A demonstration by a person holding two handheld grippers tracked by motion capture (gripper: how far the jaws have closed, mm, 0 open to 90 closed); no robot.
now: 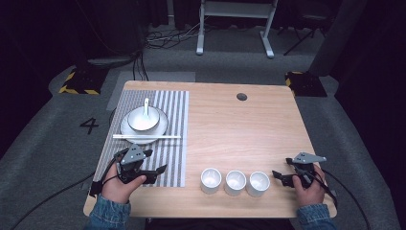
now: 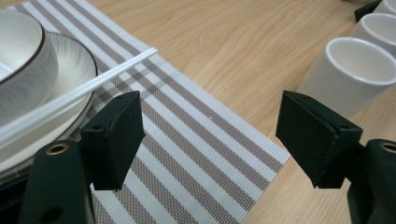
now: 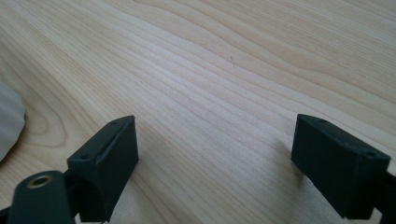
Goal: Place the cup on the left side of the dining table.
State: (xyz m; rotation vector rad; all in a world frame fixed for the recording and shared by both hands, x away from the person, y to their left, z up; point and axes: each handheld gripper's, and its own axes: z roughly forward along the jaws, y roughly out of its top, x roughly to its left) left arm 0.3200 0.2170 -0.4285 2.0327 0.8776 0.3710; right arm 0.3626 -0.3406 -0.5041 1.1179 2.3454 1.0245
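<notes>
A white bowl (image 1: 142, 118) with a white spoon (image 1: 146, 105) in it stands on a white plate (image 1: 162, 128) on the striped placemat (image 1: 172, 158) at the table's left. White chopsticks (image 1: 146, 136) lie across the plate's near rim. Three white cups (image 1: 211, 179) (image 1: 235, 182) (image 1: 257, 183) stand in a row near the front edge. My left gripper (image 1: 155, 161) is open above the placemat's near end, its jaws empty (image 2: 210, 116), with the bowl (image 2: 23, 60), chopsticks (image 2: 93, 84) and nearest cup (image 2: 355, 70) ahead. My right gripper (image 1: 281, 167) is open and empty (image 3: 212, 135), just right of the cups.
The wooden table (image 1: 239, 129) has a round cable hole (image 1: 242, 97) at the back. A white rounded edge (image 3: 9, 121), likely a cup, shows at the left of the right gripper view. Cables trail from both grippers off the front corners.
</notes>
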